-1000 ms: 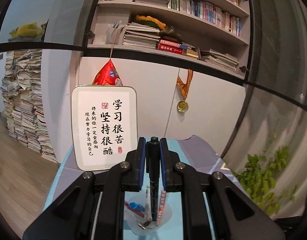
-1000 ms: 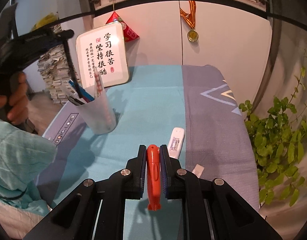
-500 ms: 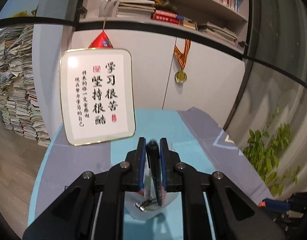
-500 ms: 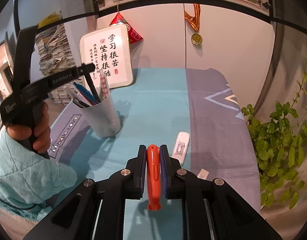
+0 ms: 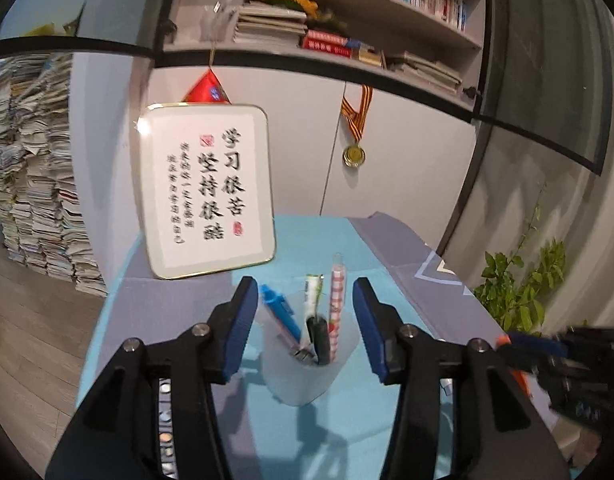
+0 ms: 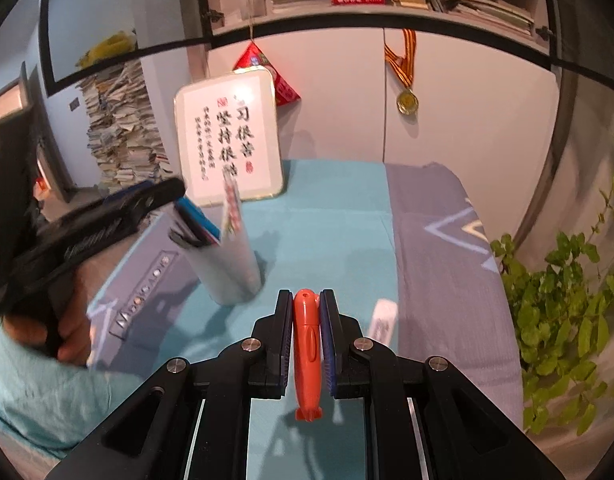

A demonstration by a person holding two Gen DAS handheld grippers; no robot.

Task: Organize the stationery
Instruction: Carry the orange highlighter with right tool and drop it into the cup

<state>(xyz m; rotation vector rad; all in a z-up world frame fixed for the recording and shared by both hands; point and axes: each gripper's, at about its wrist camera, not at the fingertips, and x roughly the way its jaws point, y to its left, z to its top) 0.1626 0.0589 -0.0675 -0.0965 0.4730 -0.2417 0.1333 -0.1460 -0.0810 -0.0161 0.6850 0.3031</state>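
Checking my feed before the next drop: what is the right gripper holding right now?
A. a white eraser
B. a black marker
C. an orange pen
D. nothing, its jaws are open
C: the right gripper has its jaws shut on the orange pen, while the black marker stands in the translucent plastic cup and the white eraser lies on the cloth.
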